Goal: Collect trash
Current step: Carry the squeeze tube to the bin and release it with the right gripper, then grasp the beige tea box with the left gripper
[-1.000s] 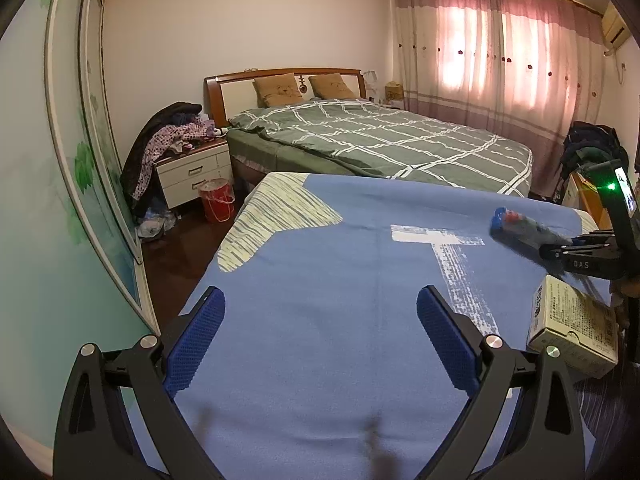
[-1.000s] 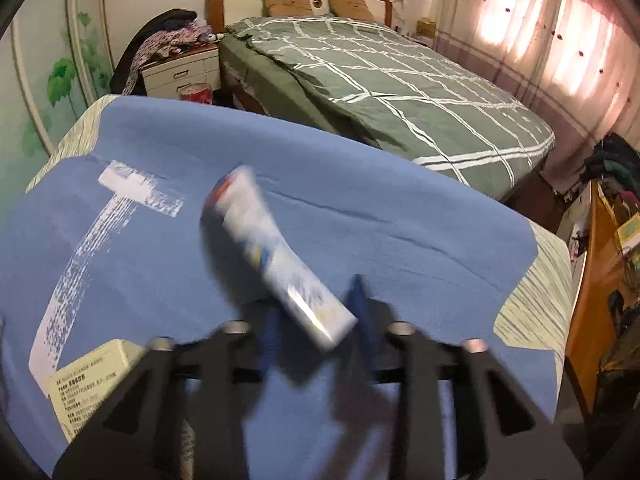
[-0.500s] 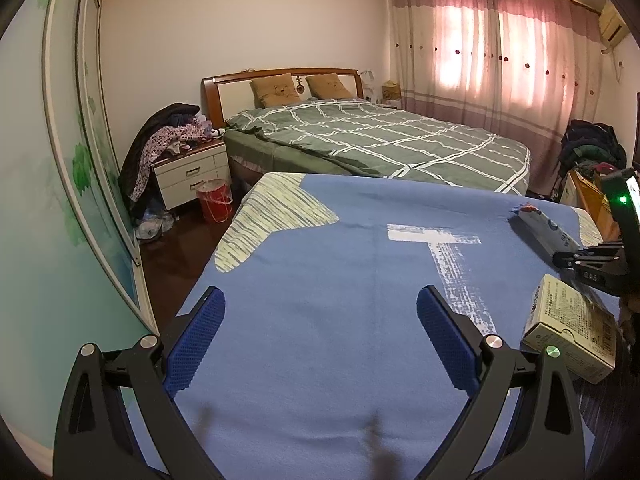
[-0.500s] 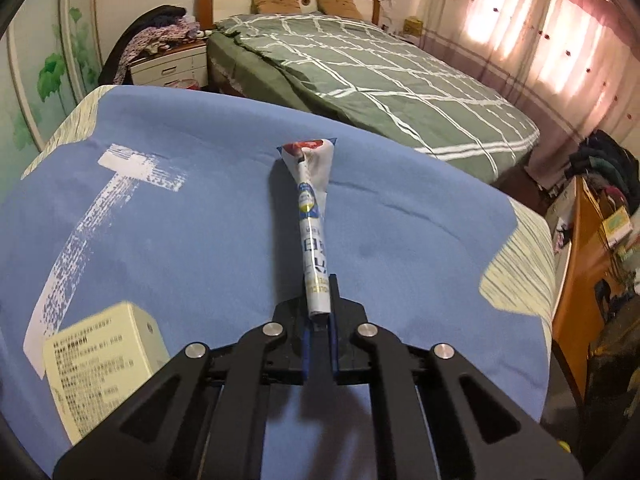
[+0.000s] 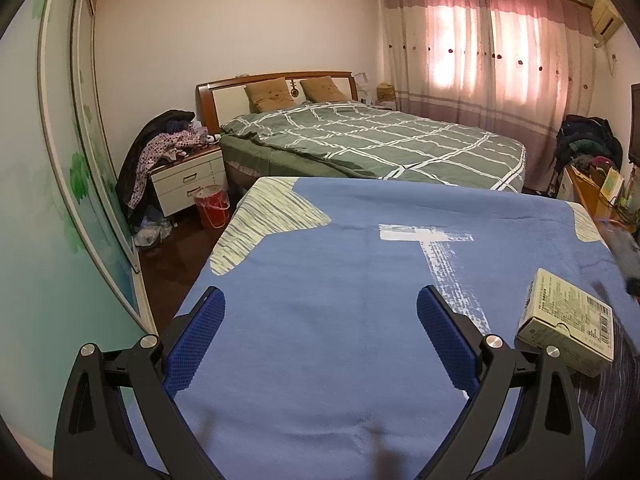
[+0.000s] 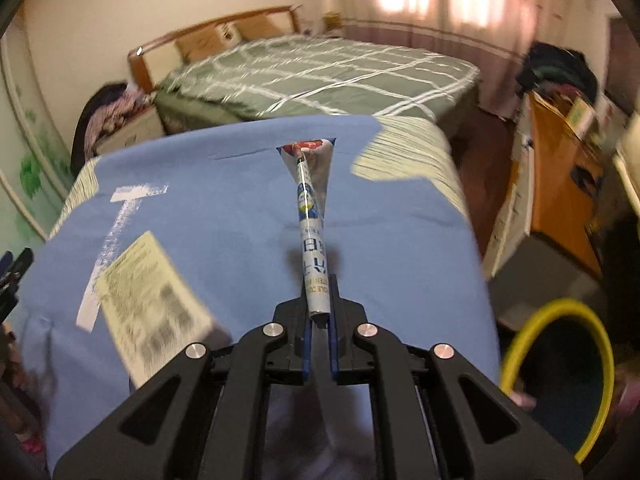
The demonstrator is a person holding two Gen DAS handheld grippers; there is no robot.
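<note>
Wrapper [image 6: 310,216] end hidden inside right claw [image 6: 319,320], surroundings blurred.

A matt, woven blue blanket [image 5: 320,320] covers the surface. At four o'clock, the box [image 5: 568,324] looks like printed card. The glossy wrapper [image 6: 312,220] sits in black plastic jaws with metal rivets.

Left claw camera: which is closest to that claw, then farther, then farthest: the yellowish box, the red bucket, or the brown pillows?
1. Yellowish box, on the blue blanket just right of the left claw.
2. Red bucket, on the floor, far left.
3. Brown pillows, by the headboard at the back.
</note>
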